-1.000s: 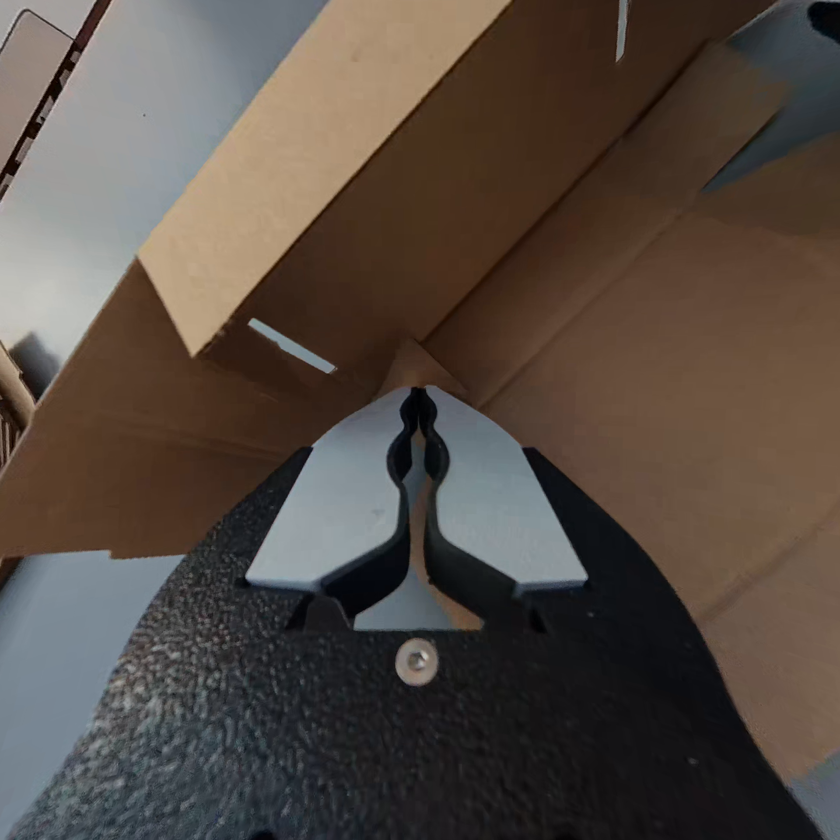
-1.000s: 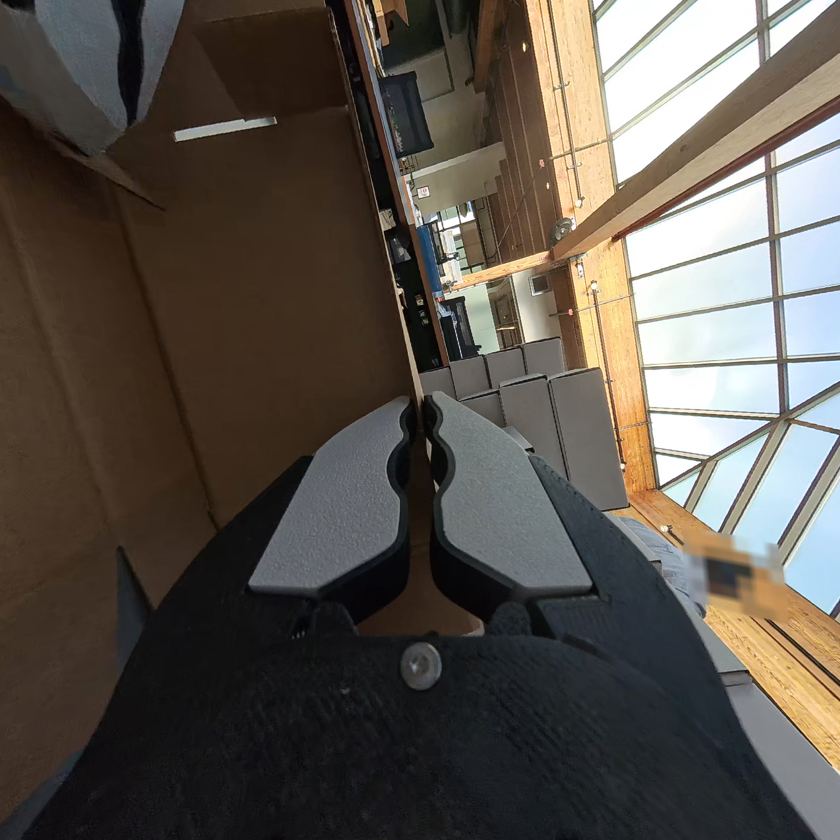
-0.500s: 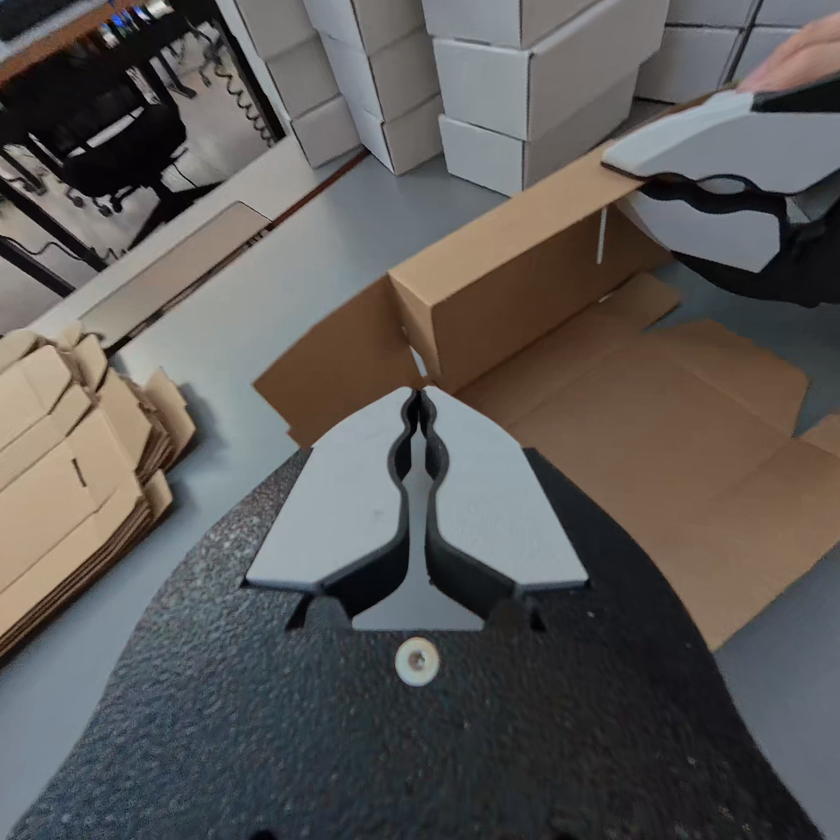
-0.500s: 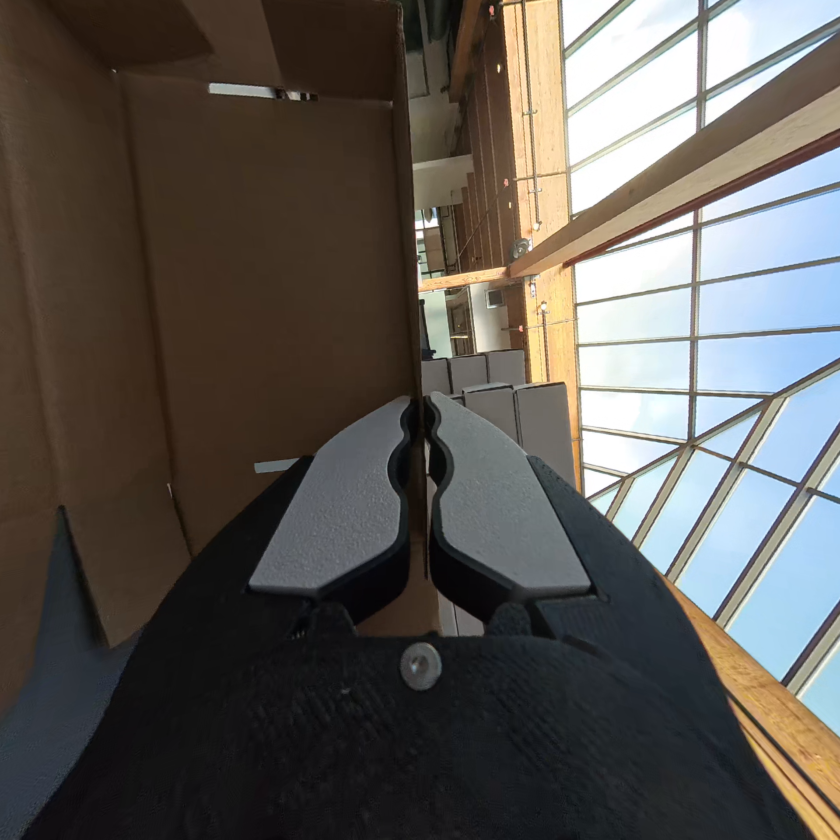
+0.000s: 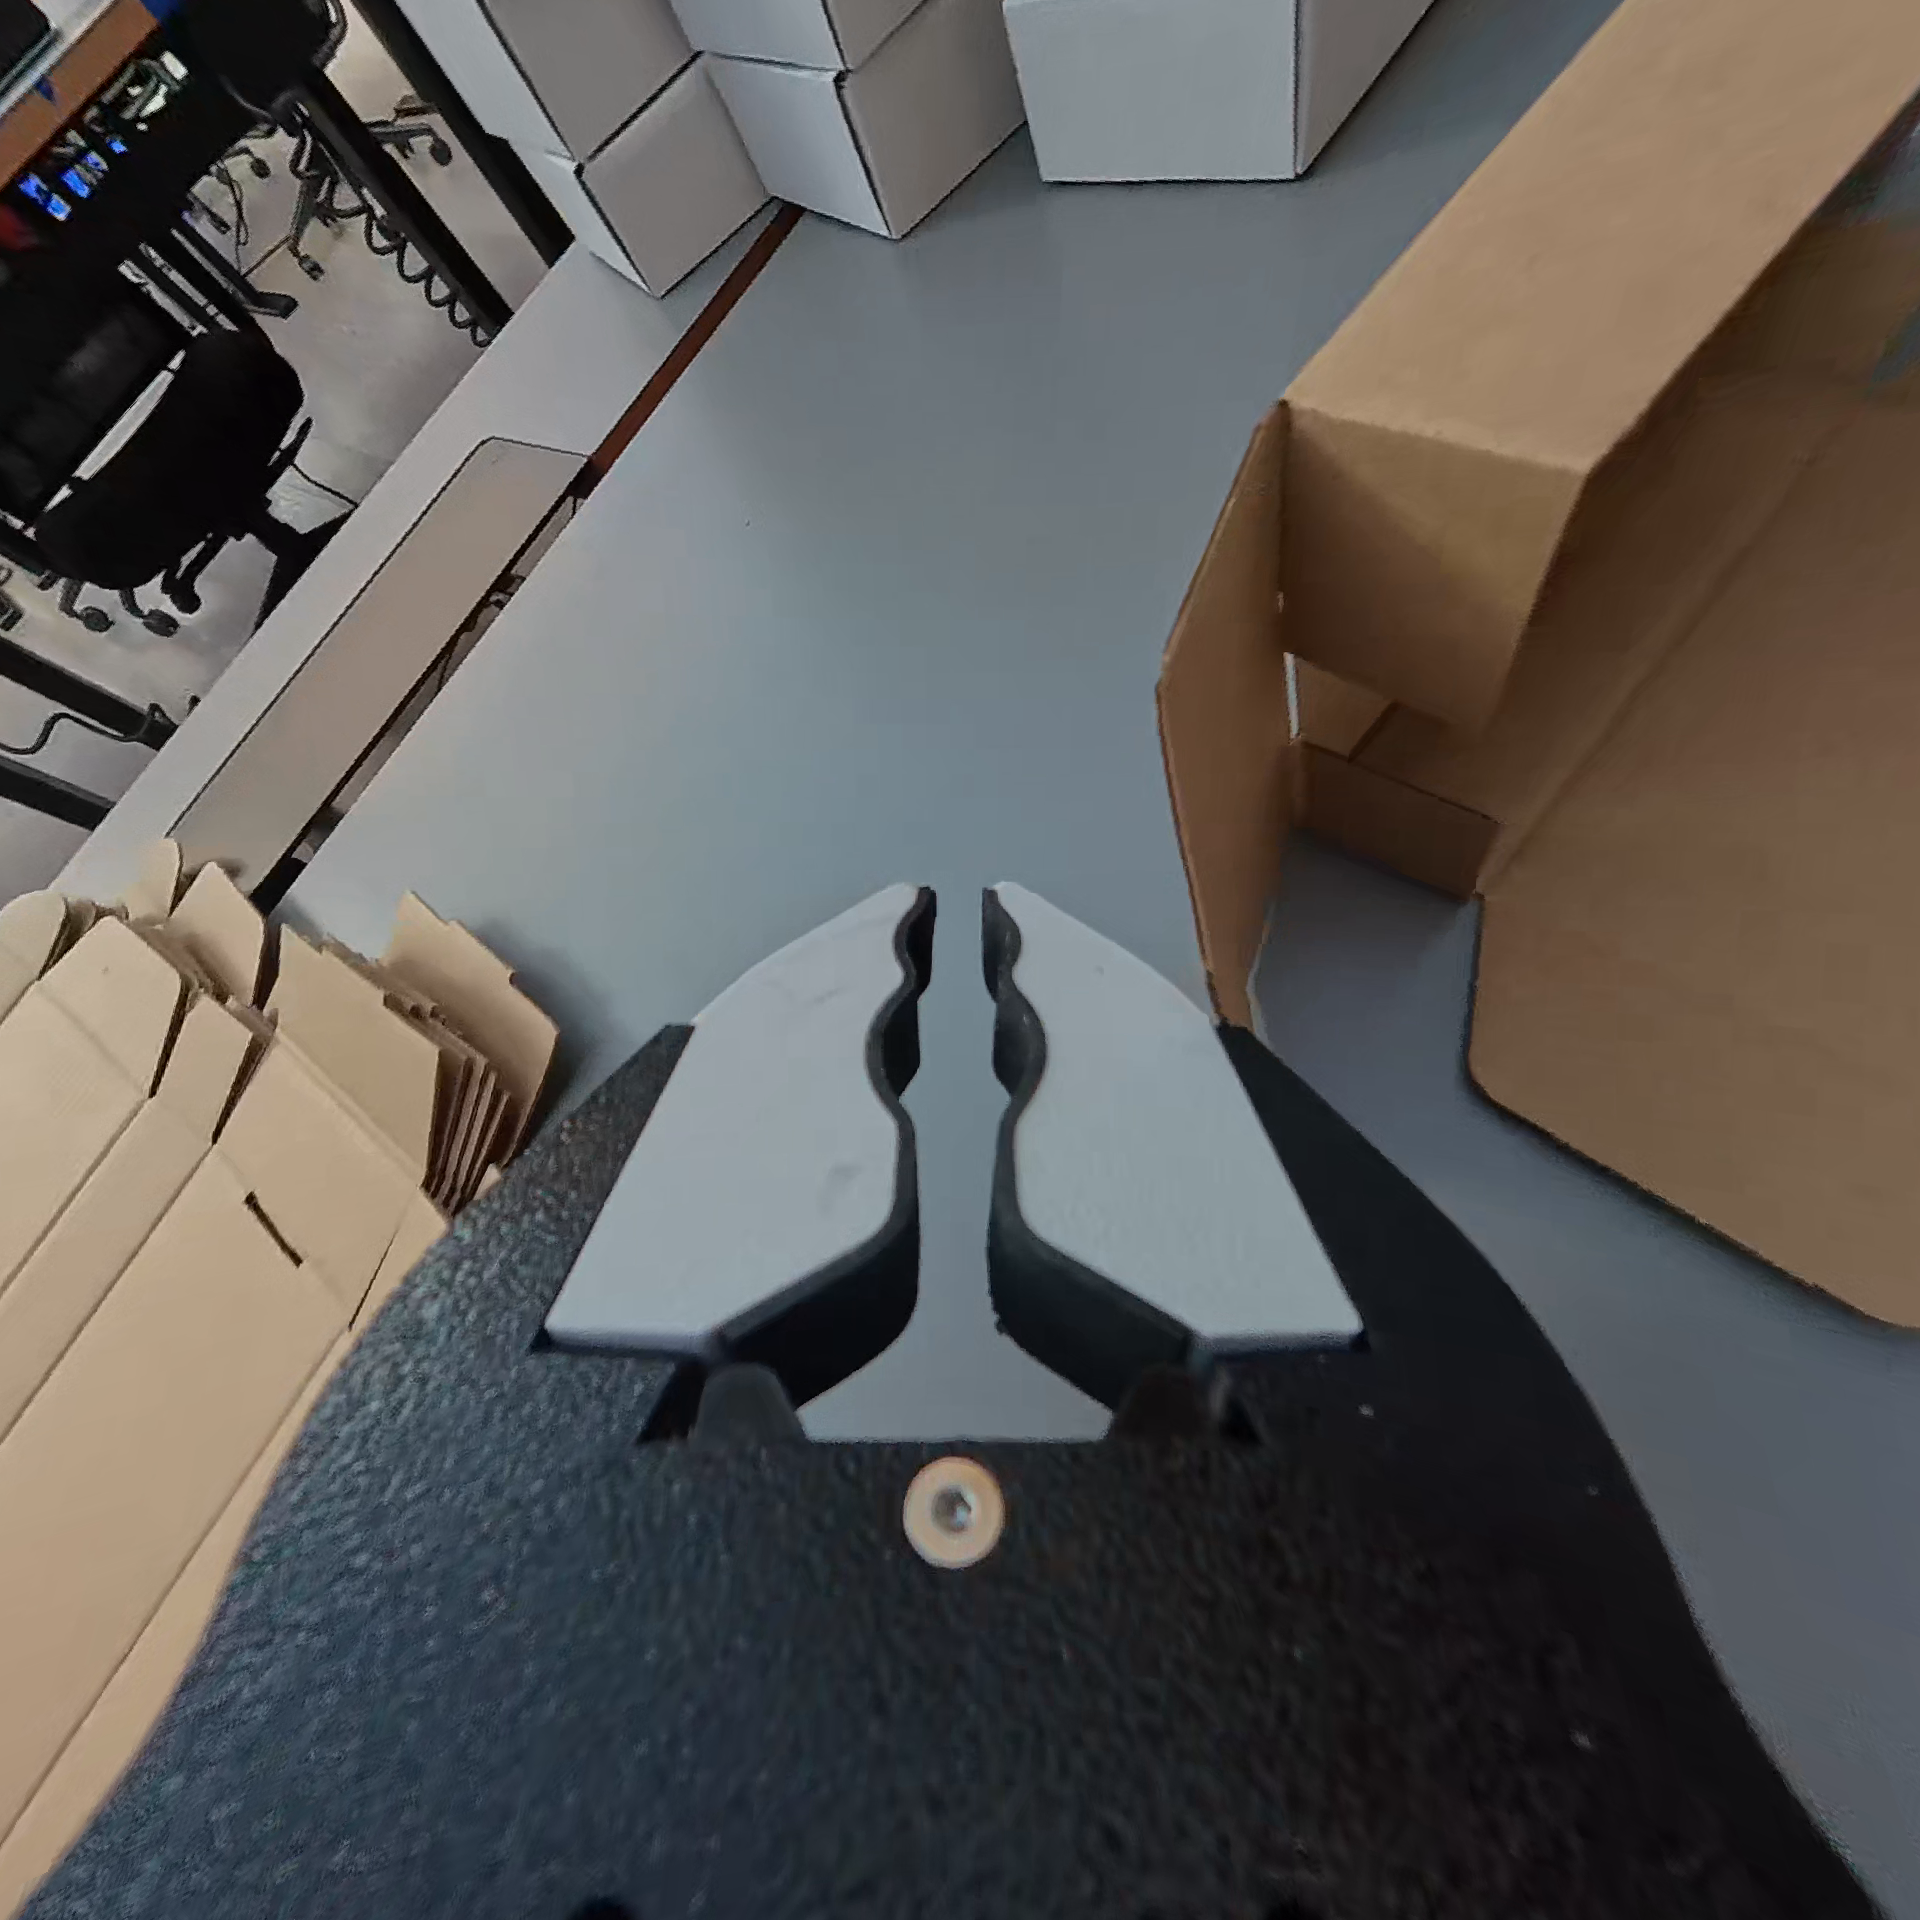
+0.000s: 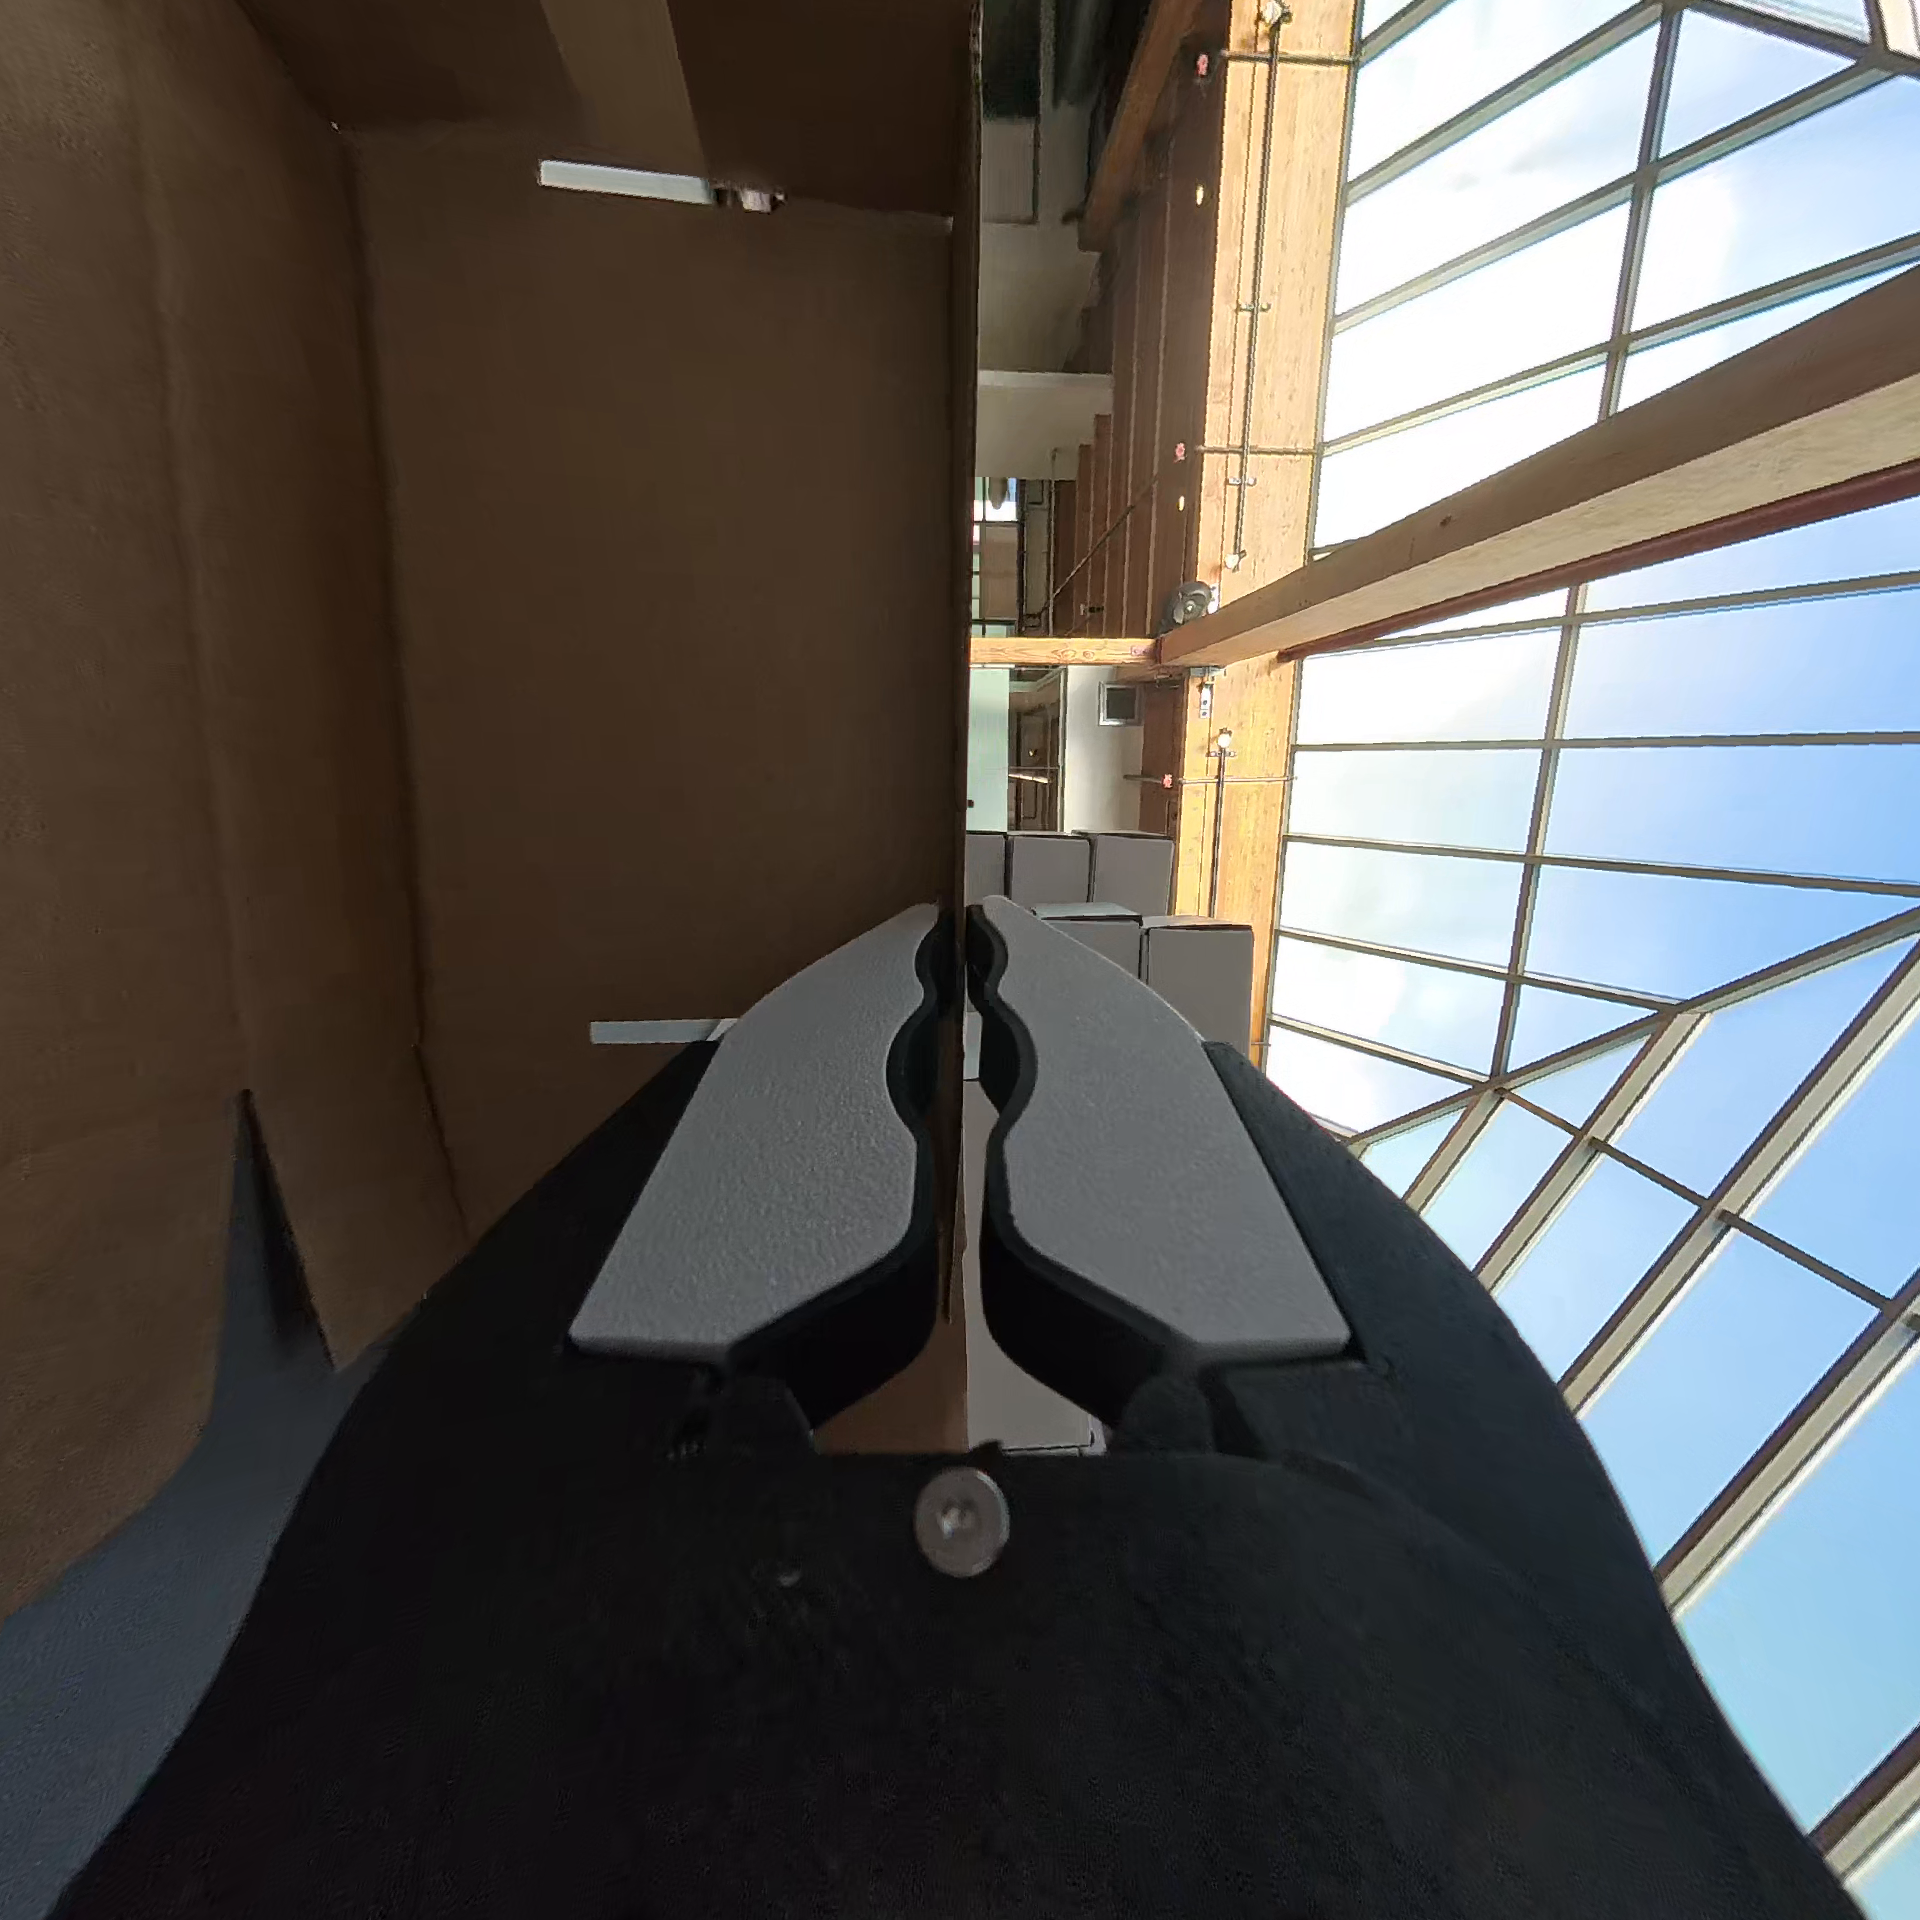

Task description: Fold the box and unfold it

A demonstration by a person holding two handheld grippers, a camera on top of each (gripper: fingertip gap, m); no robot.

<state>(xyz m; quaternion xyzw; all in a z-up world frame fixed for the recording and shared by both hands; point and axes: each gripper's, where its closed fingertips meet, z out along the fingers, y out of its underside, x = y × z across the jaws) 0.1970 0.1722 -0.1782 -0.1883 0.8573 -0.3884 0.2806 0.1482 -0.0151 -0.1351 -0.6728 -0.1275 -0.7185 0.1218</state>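
The brown cardboard box (image 5: 1621,644) stands partly folded on the grey table (image 5: 831,623), at the right of the left wrist view, with one side flap sticking out toward me. My left gripper (image 5: 958,904) hovers over bare table to the left of the box, empty, with a narrow gap between its fingers. In the right wrist view my right gripper (image 6: 954,920) is shut on the edge of a box panel (image 6: 961,520), seen edge-on between the fingers. The box's inner walls (image 6: 623,623) fill the left half of that view.
A stack of flat cardboard blanks (image 5: 156,1195) lies at the left table edge. White boxes (image 5: 862,114) are piled at the back. Office chairs (image 5: 156,447) stand beyond the table. Windows and wooden beams (image 6: 1558,468) fill the right of the right wrist view.
My left gripper has drawn back out of the box to the left and opened slightly. My right gripper stays clamped on the panel, which has swung to edge-on as the box rose.
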